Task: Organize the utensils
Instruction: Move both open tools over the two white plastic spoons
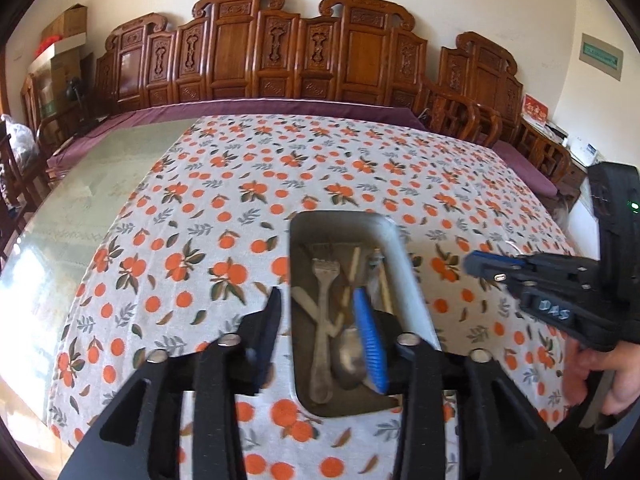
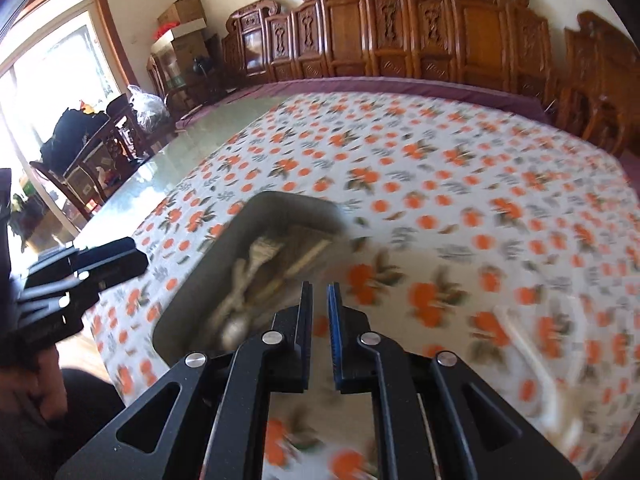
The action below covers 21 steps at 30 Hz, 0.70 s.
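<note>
A white rectangular tray (image 1: 404, 264) sits on the orange-print tablecloth and holds a fork (image 1: 325, 312), a spoon (image 1: 349, 354), a knife and chopsticks (image 1: 354, 266). My left gripper (image 1: 316, 312) is open, its fingers straddling the tray's left wall, holding nothing. My right gripper (image 2: 320, 300) hovers just right of the tray (image 2: 192, 300), its jaws close together with a narrow gap and nothing between them; it also shows in the left wrist view (image 1: 492, 268). The right wrist view is blurred by motion.
The tablecloth (image 1: 240, 200) covers most of a glass-topped table (image 1: 80, 200). Carved wooden chairs (image 1: 280, 52) line the far wall. A pale blurred object (image 2: 532, 344) lies on the cloth at the right. The left gripper shows at the left of the right wrist view (image 2: 80, 276).
</note>
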Available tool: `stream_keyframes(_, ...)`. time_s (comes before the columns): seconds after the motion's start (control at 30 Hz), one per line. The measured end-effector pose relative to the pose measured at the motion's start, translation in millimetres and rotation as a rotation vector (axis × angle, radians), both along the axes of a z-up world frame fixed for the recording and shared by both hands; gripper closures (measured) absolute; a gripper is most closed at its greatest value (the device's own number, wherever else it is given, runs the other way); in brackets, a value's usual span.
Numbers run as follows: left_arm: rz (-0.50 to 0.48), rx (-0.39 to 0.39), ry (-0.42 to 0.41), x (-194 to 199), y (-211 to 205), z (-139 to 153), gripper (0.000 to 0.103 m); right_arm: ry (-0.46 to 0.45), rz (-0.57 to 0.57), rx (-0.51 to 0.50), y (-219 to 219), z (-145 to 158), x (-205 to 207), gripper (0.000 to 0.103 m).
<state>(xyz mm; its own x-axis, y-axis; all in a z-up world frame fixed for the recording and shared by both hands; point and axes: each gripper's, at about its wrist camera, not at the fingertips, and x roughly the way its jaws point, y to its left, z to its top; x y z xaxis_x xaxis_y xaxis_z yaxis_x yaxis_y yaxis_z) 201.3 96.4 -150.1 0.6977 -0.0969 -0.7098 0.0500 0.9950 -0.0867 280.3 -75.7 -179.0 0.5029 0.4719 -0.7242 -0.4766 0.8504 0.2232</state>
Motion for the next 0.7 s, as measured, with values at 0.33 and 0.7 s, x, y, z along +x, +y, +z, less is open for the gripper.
stream_keyframes(0.33, -0.087, -0.006, 0.036, -9.8, -62.1, -0.6, 0.058, -0.050, -0.165, -0.051, -141.3, 5.0, -35.9, 0.092)
stream_keyframes(0.7, -0.224, 0.055, 0.085, -7.4, -154.5, -15.4, 0.058, -0.017, -0.314, -0.011, -238.9, -27.1, -52.3, 0.084)
